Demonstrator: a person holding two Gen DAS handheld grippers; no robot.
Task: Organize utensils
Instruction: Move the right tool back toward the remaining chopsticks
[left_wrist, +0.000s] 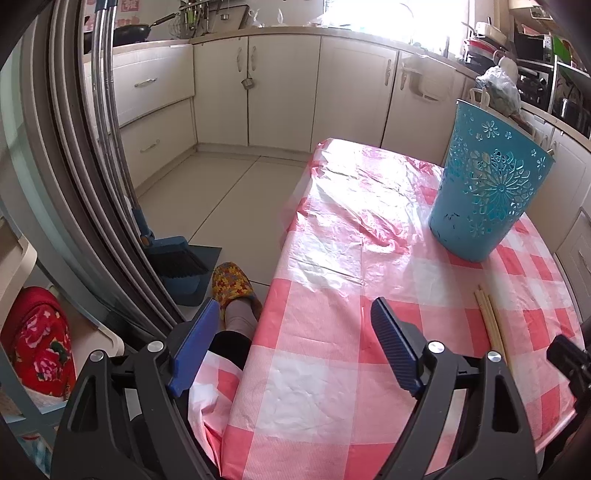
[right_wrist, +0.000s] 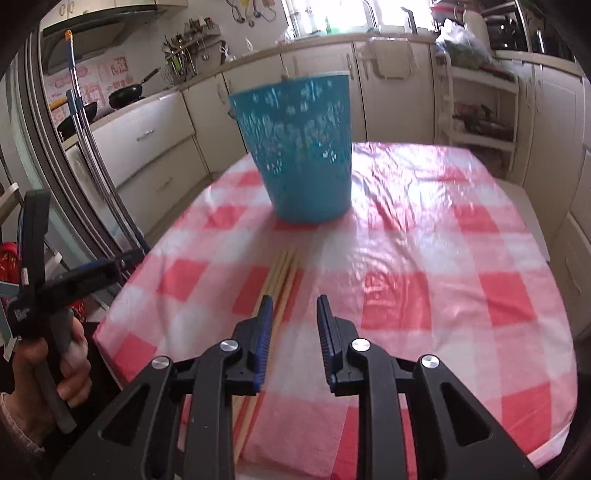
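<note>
Several pale wooden chopsticks (right_wrist: 282, 275) lie together on the pink checked tablecloth (right_wrist: 424, 295), also showing in the left wrist view (left_wrist: 489, 317). A blue perforated plastic holder (right_wrist: 299, 147) stands upright behind them; it also shows in the left wrist view (left_wrist: 487, 184). My right gripper (right_wrist: 293, 306) is open and empty just above the near part of the chopsticks, its left finger over them. My left gripper (left_wrist: 291, 310) is wide open and empty over the table's left edge, left of the chopsticks. It also shows in the right wrist view (right_wrist: 74, 280), held by a hand.
The tablecloth (left_wrist: 332, 258) hangs over the table's left edge. A slippered foot (left_wrist: 232, 284), a dustpan with brush (left_wrist: 181, 262) and a door frame are on the left. White kitchen cabinets (left_wrist: 258, 92) run behind. A white shelf rack (right_wrist: 480, 110) stands beyond the table's far right.
</note>
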